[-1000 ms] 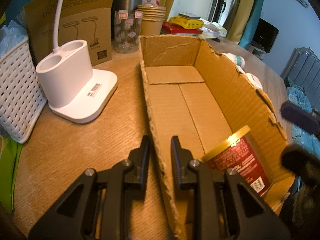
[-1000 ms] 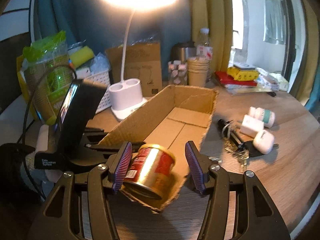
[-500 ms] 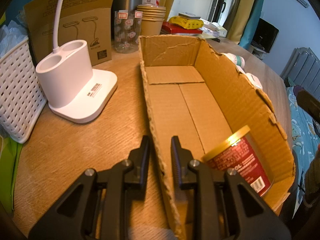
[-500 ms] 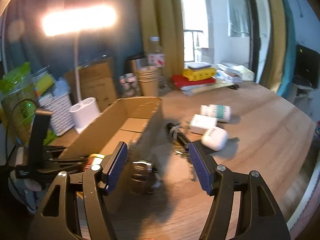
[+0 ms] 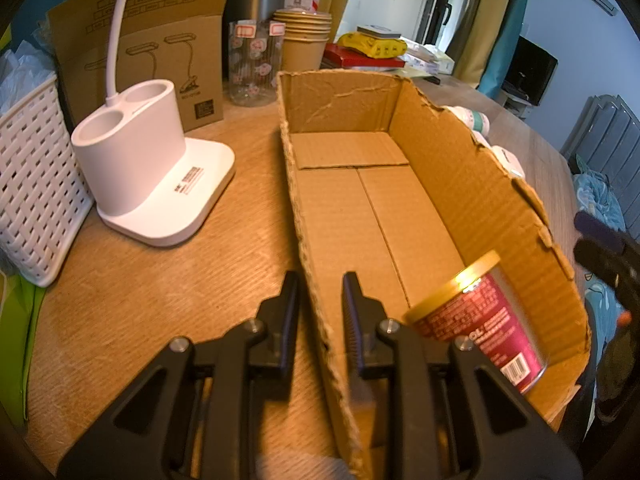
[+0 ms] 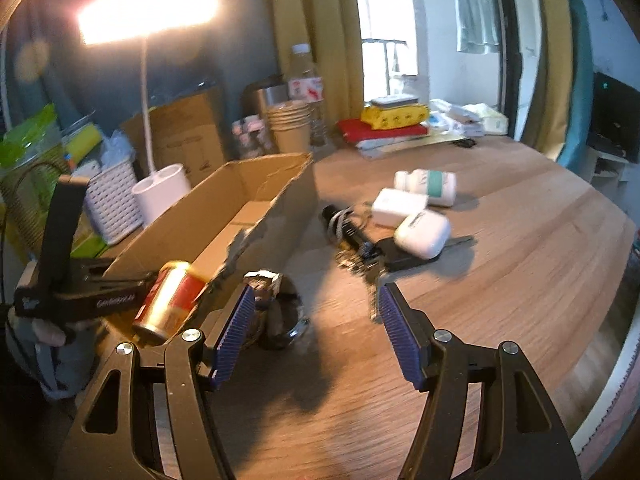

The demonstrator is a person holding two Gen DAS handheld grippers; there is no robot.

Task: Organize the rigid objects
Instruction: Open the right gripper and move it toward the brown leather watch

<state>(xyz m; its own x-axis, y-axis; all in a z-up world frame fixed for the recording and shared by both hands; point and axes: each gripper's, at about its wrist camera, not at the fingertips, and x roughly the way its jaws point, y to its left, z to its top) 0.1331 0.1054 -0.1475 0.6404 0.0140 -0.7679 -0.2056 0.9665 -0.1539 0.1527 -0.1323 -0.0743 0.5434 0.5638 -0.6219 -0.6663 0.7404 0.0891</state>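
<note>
In the left wrist view, your left gripper (image 5: 318,312) was clamped on the near left wall of the cardboard box (image 5: 472,184), one finger outside and one inside, the wall pinched between them. The box stood open on the wooden table (image 5: 132,288). Inside it, at the near right corner, lay the red can (image 5: 480,320) with a gold lid, tilted on its side against the right wall. To the left of the box stood the white lamp base (image 5: 148,172), and further left a white woven basket (image 5: 32,184). Behind the box stood a stack of paper cups (image 5: 306,40). Part of your right gripper showed dark at the right edge of that view.

In the right wrist view, your right gripper (image 6: 316,332) was spread wide with nothing between its blue pads (image 6: 236,332). It hung over bare table just right of the box (image 6: 256,208). The can (image 6: 172,300) lay in the box's near end. A small dark object (image 6: 276,312), blurred, sat on the table just beside the left pad; you could not tell what it was. Further off lay a bunch of keys (image 6: 356,244), a white case (image 6: 422,232), a white block (image 6: 398,206) and a white bottle (image 6: 426,186), close together.
</note>
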